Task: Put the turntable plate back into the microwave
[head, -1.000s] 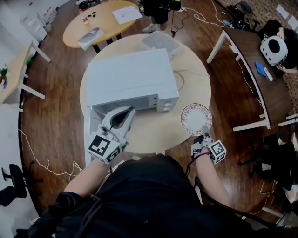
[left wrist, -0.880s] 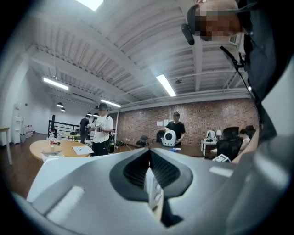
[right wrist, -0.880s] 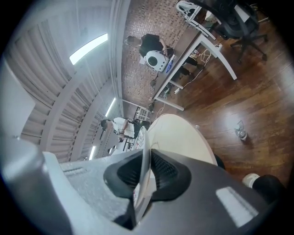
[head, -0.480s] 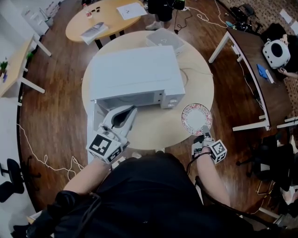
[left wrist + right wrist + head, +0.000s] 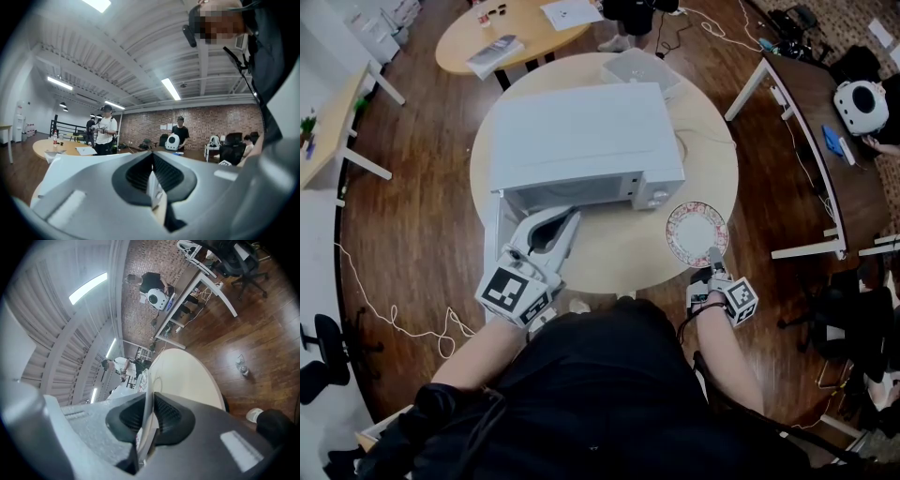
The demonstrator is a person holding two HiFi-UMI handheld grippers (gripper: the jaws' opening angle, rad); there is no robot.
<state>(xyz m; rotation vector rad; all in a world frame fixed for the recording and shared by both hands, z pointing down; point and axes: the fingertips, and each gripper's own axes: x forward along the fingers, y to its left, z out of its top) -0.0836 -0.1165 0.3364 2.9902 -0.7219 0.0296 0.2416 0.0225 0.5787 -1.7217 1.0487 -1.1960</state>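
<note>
The white microwave (image 5: 581,141) stands on the round table (image 5: 619,253), its door (image 5: 497,248) swung open to the left. The turntable plate (image 5: 696,232), white with a red patterned rim, hovers just right of the microwave's control panel. My right gripper (image 5: 712,261) is shut on the plate's near rim. In the right gripper view the plate's thin edge (image 5: 149,399) runs between the jaws of that gripper (image 5: 151,397). My left gripper (image 5: 570,220) points level at the open front of the microwave. Its tips (image 5: 151,157) meet; I cannot identify the small white piece low between the jaws.
A flat grey box (image 5: 639,67) and a cable (image 5: 694,141) lie on the table behind the microwave. Beyond are a second round table (image 5: 516,28), a desk (image 5: 806,103) at the right and office chairs. People (image 5: 107,133) stand across the room.
Both grippers have drifted a little to the left relative to the microwave, bringing the plate closer to its front right corner. Neither grip has changed.
</note>
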